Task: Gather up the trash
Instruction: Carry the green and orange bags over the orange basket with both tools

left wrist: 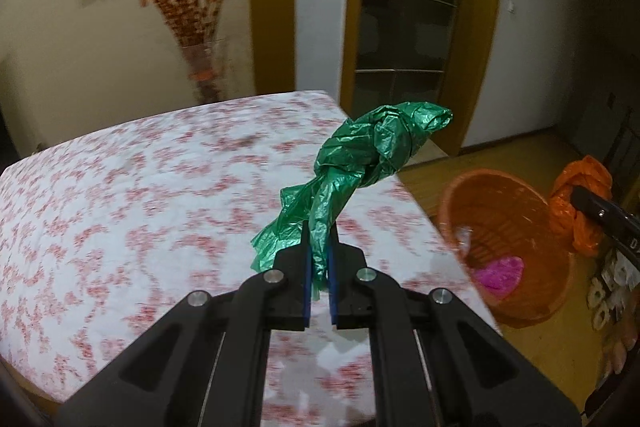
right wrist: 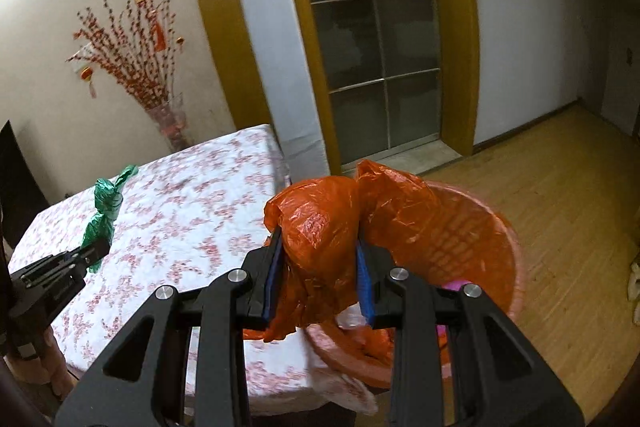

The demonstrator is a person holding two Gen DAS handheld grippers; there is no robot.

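My left gripper (left wrist: 319,247) is shut on a knotted green plastic bag (left wrist: 368,155), which sticks up above the table with the red-flowered cloth (left wrist: 140,207). My right gripper (right wrist: 320,239) is shut on a crumpled orange plastic bag (right wrist: 324,223), held over the near rim of the orange basket (right wrist: 480,227) on the floor. The basket (left wrist: 500,219) also shows at the right of the left wrist view, with something pink (left wrist: 500,273) at its bottom. In that view the orange bag (left wrist: 580,195) hangs from the right gripper's black finger. The green bag (right wrist: 106,203) and the left gripper (right wrist: 94,247) appear at the left of the right wrist view.
A vase of red blossom branches (right wrist: 160,95) stands by the wall behind the table (right wrist: 180,207). A glass-paned door in a yellow frame (right wrist: 376,47) lies beyond the basket. Wooden floor (right wrist: 560,167) stretches to the right.
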